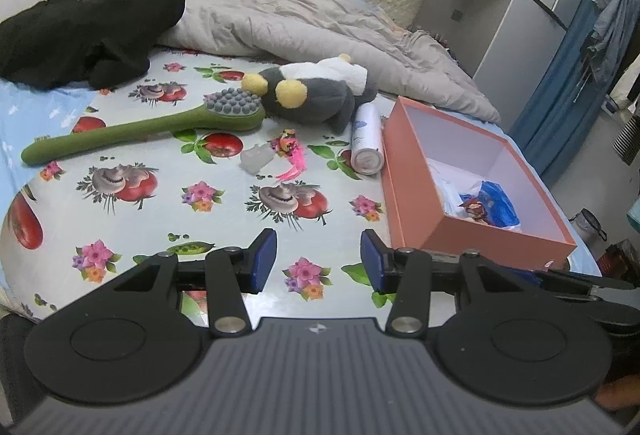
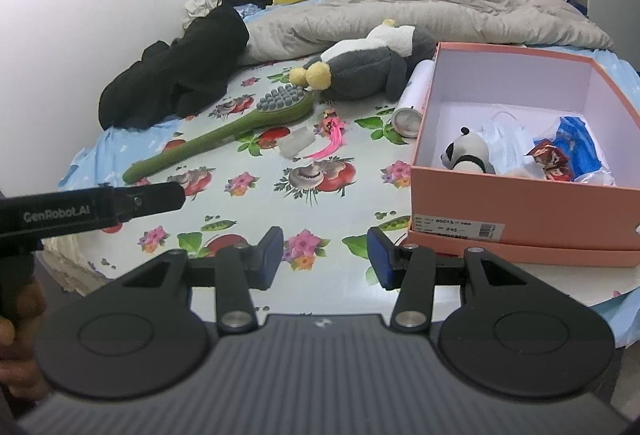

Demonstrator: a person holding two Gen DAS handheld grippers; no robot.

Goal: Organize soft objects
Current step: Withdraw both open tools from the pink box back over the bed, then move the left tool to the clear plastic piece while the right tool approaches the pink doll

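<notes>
Right wrist alone shows the panda toy [image 2: 466, 155].

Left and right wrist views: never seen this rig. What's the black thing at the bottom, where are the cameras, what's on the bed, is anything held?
No robot here: a person carries a hand-held two-finger gripper in each hand, each with a fisheye camera looking along its fingers. The black linkage with blue pads is the left gripper in one view and the right gripper in the other. Both stand open and hold nothing. On the flowered cloth lie a green massage brush, a grey plush toy, a white spray can and a pink feathered trinket. The pink shoebox holds a small panda toy and some wrappers.
</notes>
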